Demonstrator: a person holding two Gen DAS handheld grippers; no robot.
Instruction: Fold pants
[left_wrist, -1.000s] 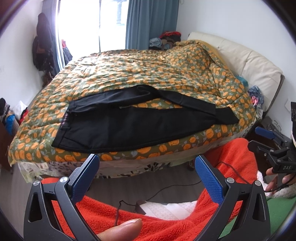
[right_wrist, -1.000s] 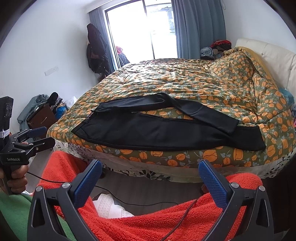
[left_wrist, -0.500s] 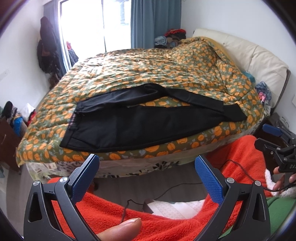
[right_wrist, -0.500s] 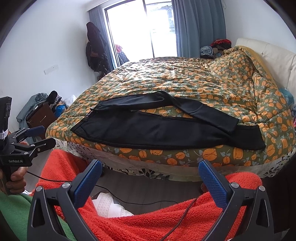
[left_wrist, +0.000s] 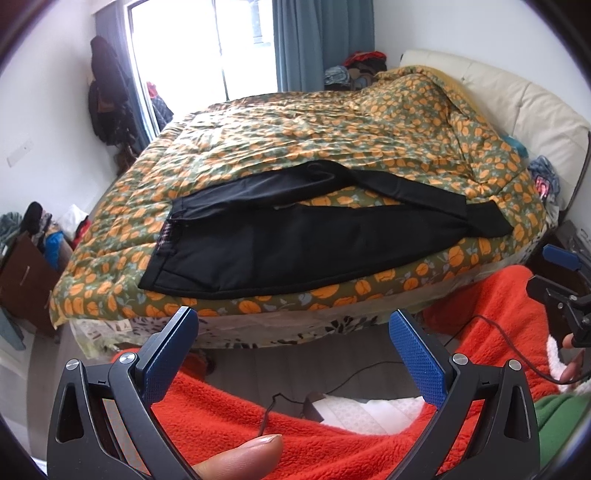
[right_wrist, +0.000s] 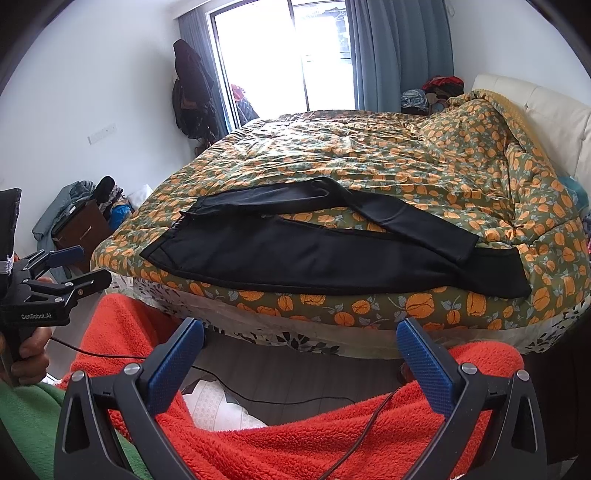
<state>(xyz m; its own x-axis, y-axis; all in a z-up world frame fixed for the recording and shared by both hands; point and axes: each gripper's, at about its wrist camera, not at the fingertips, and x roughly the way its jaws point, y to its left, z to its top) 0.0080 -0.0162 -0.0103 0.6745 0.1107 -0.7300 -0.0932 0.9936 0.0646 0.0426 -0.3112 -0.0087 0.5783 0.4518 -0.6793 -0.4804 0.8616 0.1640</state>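
Observation:
Black pants (left_wrist: 295, 251) lie spread along the near edge of the bed, waistband to the left, legs running right; the far leg bends over and crosses the near one. They also show in the right wrist view (right_wrist: 314, 258). My left gripper (left_wrist: 293, 332) is open and empty, held below and in front of the bed edge, apart from the pants. My right gripper (right_wrist: 301, 343) is open and empty, likewise short of the bed. Each gripper shows at the edge of the other's view: the right one (left_wrist: 561, 291) and the left one (right_wrist: 70, 269).
The bed carries an orange-flowered quilt (right_wrist: 369, 162) with a cream headboard (right_wrist: 546, 107) at right. Red fleece (right_wrist: 295, 443) covers the person's legs below the grippers. A cable (left_wrist: 369, 376) lies on the floor. A cluttered brown cabinet (right_wrist: 81, 225) stands at left, coats (right_wrist: 192, 96) hang by the window.
Both grippers have moved closer to the bed, so the pants look larger. The left view has shifted leftward. Both grippers stay open.

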